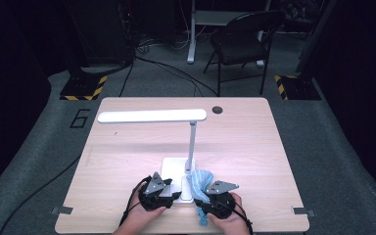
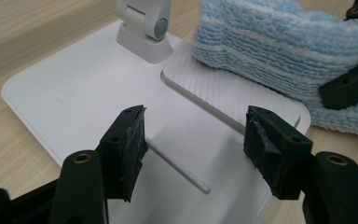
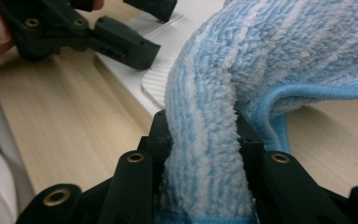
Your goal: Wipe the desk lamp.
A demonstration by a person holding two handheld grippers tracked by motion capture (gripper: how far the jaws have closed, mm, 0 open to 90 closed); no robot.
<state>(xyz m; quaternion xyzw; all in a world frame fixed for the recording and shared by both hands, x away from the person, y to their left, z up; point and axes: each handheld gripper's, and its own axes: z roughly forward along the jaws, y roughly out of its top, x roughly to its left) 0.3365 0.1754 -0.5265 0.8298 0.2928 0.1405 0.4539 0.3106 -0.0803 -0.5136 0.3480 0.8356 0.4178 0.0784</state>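
Right gripper view: the right gripper point(image 3: 204, 140) has its jaws clenched on a blue cloth point(image 3: 279, 56), which drapes onto the white lamp base point(image 2: 98, 93). The left gripper point(image 2: 193, 140) hangs released over that base on the bench point(image 1: 127, 161).

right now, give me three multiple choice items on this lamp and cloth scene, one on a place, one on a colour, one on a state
1. Where does the lamp base stand?
A. near the table's front edge
B. at the far edge
C. on the floor

2. What colour is the cloth?
A. red
B. light blue and white
C. black

3. How do the left gripper jaws stand?
A. shut on the cloth
B. shut on the lamp's pole
C. open over the lamp base

Answers: 1 A, the high view shows the base just ahead of the hands. 2 B, its pile is striped blue and white. 3 C, the left gripper view shows a wide gap with nothing pinched.
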